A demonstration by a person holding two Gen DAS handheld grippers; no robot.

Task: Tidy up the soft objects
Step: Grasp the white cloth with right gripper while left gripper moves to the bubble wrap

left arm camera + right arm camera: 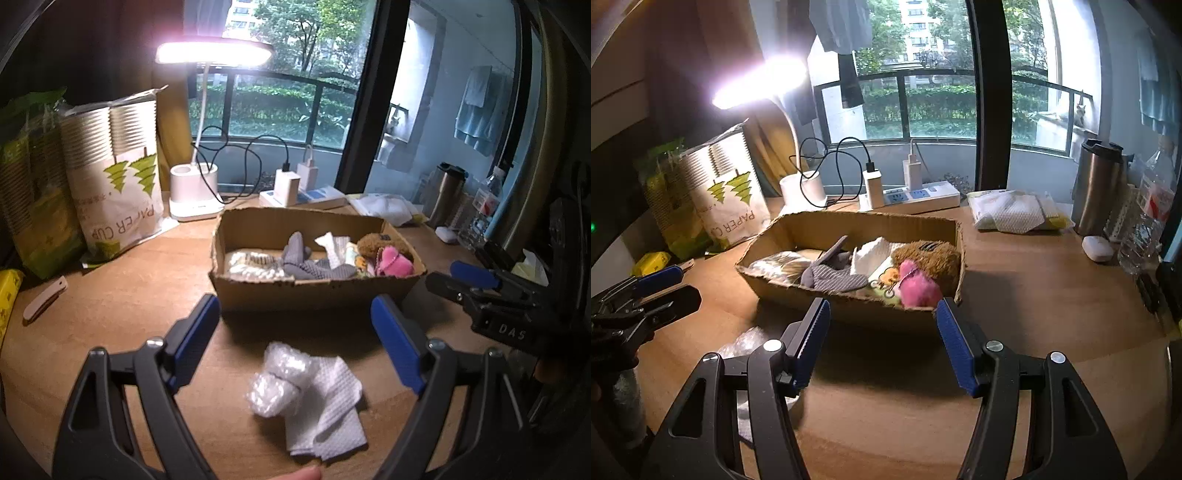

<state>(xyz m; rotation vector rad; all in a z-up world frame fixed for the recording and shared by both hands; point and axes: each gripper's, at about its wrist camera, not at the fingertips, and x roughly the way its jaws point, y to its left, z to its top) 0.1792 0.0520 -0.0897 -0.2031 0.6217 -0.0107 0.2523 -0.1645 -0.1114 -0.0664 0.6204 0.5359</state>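
both views open on black gripper arms with blue pads filling the lower part of the frame. left gripper (295,325) hangs with its fingers wide apart and nothing between the pads; below the gap, in the lower centre of the left wrist view, a wad of bubble wrap (279,380) lies on a folded white cloth (328,413), both resting on the wooden table (129,295) just in front of the cardboard box (314,288). right gripper (882,332) also has its fingers apart and empty, over bare table in front of the box's near wall; it shows too at the right edge of the left wrist view, apart from the box

inside the box, at the middle of both frames, lie a pale woven bundle (251,264) at the left, a grey knitted piece (306,262), a white tissue (332,245), a brown plush toy (376,243) and a pink plush toy (393,262) at the right end

behind the box, a lit desk lamp (214,53) stands in the upper left, a bag of paper cups (118,177) at the left, a power strip (916,197) with chargers behind the far wall, a steel tumbler (1097,188) at the right, and a white packet (1015,210) beside it
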